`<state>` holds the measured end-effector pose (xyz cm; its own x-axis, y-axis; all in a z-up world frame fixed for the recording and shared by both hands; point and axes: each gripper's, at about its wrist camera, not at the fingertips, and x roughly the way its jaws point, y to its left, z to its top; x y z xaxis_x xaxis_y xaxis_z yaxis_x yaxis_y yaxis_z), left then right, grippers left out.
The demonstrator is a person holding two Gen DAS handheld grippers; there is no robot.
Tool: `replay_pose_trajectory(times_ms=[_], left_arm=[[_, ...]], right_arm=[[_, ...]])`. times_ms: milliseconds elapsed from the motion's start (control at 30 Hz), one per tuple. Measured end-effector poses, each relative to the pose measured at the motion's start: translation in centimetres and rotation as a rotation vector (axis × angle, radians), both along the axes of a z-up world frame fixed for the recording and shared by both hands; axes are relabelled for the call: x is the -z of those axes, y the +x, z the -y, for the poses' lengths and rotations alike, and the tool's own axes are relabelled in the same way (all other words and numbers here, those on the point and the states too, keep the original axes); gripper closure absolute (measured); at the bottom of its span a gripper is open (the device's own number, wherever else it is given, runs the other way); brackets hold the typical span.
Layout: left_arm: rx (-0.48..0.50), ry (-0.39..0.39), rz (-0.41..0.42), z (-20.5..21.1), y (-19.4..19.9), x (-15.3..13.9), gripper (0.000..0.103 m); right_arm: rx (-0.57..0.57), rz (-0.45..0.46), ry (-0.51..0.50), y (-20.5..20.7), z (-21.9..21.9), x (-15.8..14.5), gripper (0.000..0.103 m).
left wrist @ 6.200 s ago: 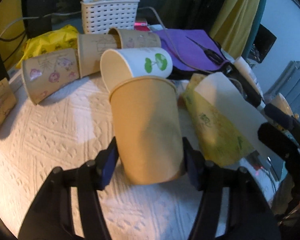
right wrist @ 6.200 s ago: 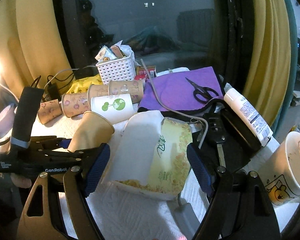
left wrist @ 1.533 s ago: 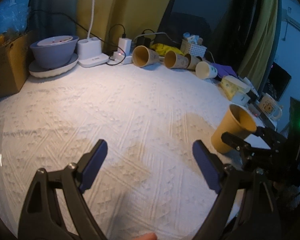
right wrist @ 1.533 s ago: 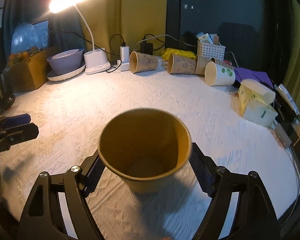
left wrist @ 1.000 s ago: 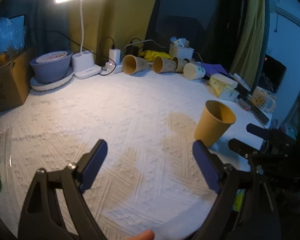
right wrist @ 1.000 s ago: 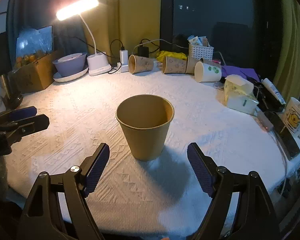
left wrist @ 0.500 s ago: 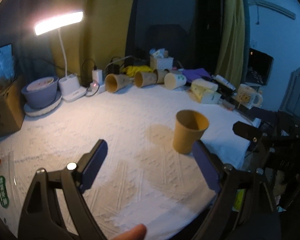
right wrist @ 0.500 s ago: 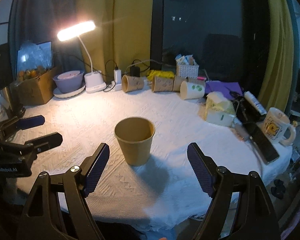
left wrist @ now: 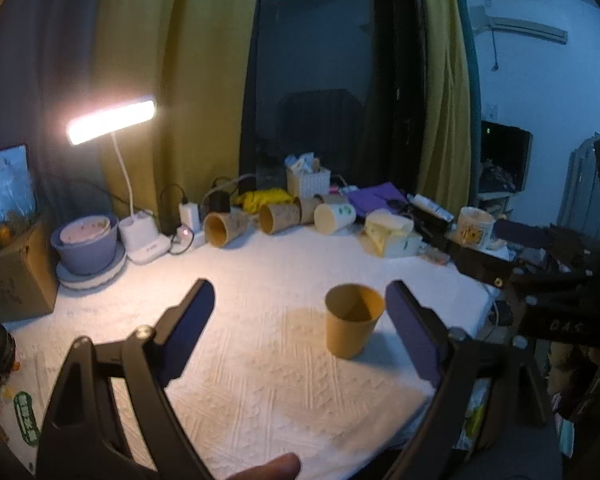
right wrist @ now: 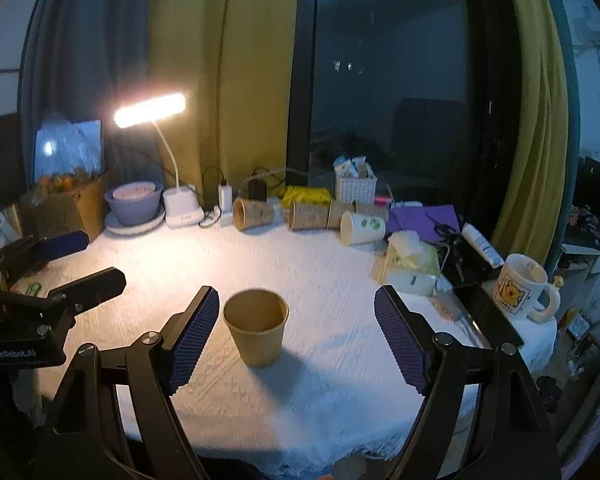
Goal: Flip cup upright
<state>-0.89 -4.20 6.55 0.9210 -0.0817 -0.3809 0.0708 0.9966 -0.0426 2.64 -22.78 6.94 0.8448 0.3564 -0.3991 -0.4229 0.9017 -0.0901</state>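
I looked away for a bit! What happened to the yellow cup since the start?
The left tool took the yellow cup from the pile at the back, where it lay on its side. It passed to the right tool, which stood it upright mid-table and let go. Both tools then pulled back, open and empty. The other paper cups still lie on their sides by the basket.

Your left gripper (left wrist: 300, 328) is spread wide, gripping nothing. The brown paper cup (left wrist: 353, 321) stands upright on the white tablecloth (left wrist: 260, 360), ahead of the tool, just inside its right finger and clear of it. Your right gripper (left wrist: 560, 300) shows at far right.
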Motion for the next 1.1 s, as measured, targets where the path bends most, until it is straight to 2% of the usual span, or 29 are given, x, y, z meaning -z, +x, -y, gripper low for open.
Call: replay_pose_trajectory(times_ms=[200,767,1100], left_arm=[[-0.002,0.03,0.046,0.5,-0.5,-2.2,0.015],[0.006,0.008,0.174,0.6,-2.0,-5.4,0.015],[-0.025,-0.01,0.135,-0.6,-1.6,-3.9,0.015]], right_arm=[[0.005,0.034,-0.007,-0.7,-0.1,-1.5,0.02],[0.002,0.128,0.026,-2.4,0.0,-5.1,0.02],[0.016,0.118,0.034,-2.0,0.0,-5.0,0.02]])
